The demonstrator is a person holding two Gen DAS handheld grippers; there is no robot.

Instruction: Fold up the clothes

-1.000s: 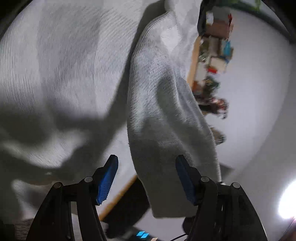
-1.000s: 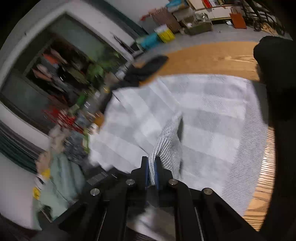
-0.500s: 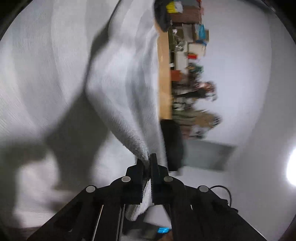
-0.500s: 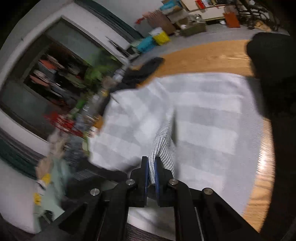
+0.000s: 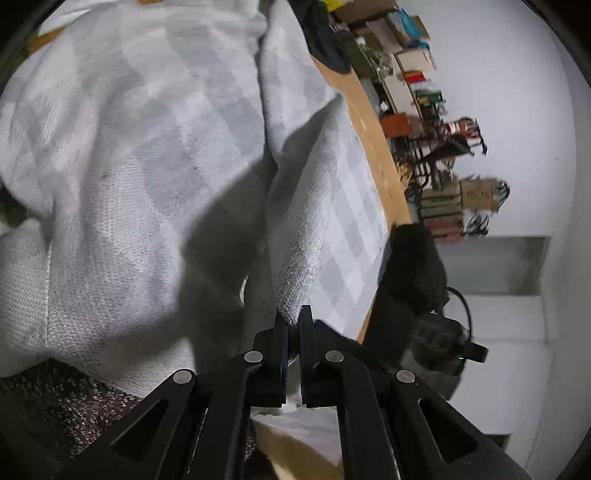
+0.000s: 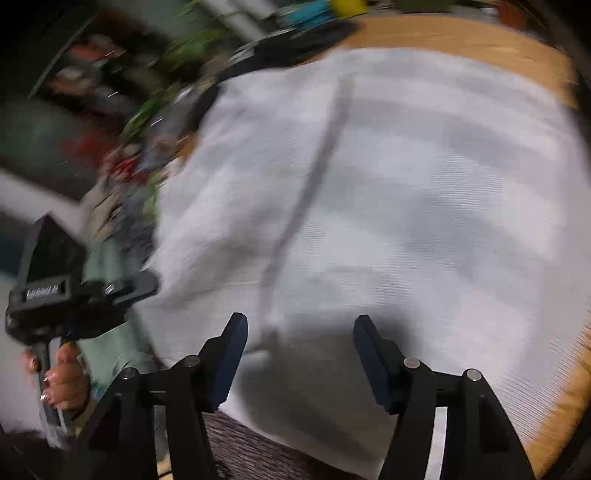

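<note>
Since a second ago the grey checked cloth (image 5: 140, 155) has passed between grippers: the left gripper (image 5: 291, 321), then wide open, now pinches its raised edge, while the right gripper (image 6: 297, 343) has let go, its jaws opening above the cloth spread over the wooden table (image 6: 480, 40). A hand (image 6: 64, 384) grips the left tool's handle.

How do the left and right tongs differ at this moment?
The left tongs are shut, pinching a fold of the grey checked cloth; the right tongs stand apart, opening, gripping nothing. Cloth rises into the left pair; under the right pair it lies flat on the wooden table. Both are black with blue pads, aimed at the same cloth.
</note>
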